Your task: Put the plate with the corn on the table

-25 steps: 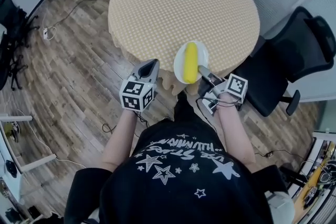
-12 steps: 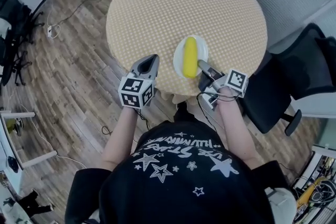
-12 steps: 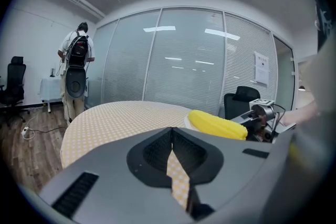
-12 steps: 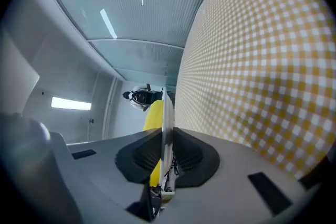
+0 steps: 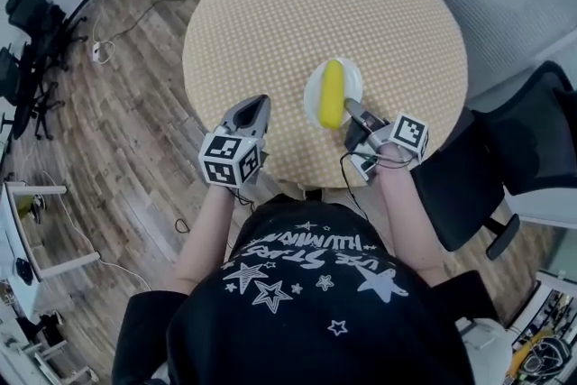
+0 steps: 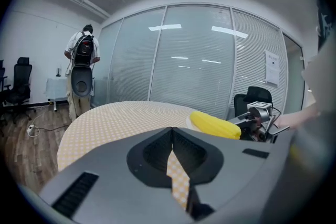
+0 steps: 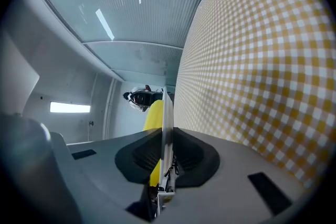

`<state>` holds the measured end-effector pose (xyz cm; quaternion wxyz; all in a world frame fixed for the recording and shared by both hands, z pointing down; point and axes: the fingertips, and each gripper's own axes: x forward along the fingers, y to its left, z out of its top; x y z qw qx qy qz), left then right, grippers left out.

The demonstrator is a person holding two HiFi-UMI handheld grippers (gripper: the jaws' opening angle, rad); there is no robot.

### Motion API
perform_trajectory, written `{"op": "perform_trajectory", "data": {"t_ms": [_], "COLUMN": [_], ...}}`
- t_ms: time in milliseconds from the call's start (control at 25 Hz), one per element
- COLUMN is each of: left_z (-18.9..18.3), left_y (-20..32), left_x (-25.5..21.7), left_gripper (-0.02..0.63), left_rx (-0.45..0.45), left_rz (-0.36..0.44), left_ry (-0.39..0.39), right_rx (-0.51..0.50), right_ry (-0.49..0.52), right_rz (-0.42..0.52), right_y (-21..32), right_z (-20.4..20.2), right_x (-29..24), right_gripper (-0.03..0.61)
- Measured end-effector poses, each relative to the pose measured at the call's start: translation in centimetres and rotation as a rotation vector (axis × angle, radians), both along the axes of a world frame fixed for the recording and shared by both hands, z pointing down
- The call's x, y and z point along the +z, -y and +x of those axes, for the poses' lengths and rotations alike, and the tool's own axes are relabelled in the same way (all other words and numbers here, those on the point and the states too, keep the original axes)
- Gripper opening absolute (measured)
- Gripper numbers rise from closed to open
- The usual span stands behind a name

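A white plate (image 5: 349, 81) carrying a yellow corn cob (image 5: 332, 93) hangs over the near right part of the round table (image 5: 297, 4) with its yellow checked cloth. My right gripper (image 5: 351, 113) is shut on the plate's near rim; in the right gripper view the plate (image 7: 165, 128) shows edge-on between the jaws, with the corn (image 7: 153, 113) beside it. My left gripper (image 5: 252, 111) is shut and empty at the table's near edge, left of the plate. In the left gripper view the corn (image 6: 215, 125) lies ahead to the right.
A black office chair (image 5: 505, 149) stands right of the table. A person with a backpack (image 6: 83, 68) stands at the far side. More chairs (image 5: 22, 59) and cables (image 5: 108, 36) are on the wooden floor at left. A glass wall (image 6: 199, 65) runs behind the table.
The plate with the corn has moved forward from the table's near edge to over the cloth, carried by my right gripper. The left gripper has stayed at the edge.
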<state>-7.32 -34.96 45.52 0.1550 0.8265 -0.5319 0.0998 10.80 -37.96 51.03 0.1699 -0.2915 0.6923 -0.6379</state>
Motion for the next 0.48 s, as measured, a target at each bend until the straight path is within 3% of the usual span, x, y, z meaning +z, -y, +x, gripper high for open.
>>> {"op": "perform_trajectory", "data": {"t_ms": [480], "left_z": [-1.2], "left_y": [1.6], "left_x": [0.8], "left_gripper": [0.008], "left_rx": [-0.044], "left_rz": [-0.026], "left_ry": [0.014], "right_rx": [-0.027], "right_ry": [-0.018], "right_rz": [-0.019], "right_y": [4.1], "right_z": [-0.6], "right_x": [1.6], "right_gripper": [0.052]}}
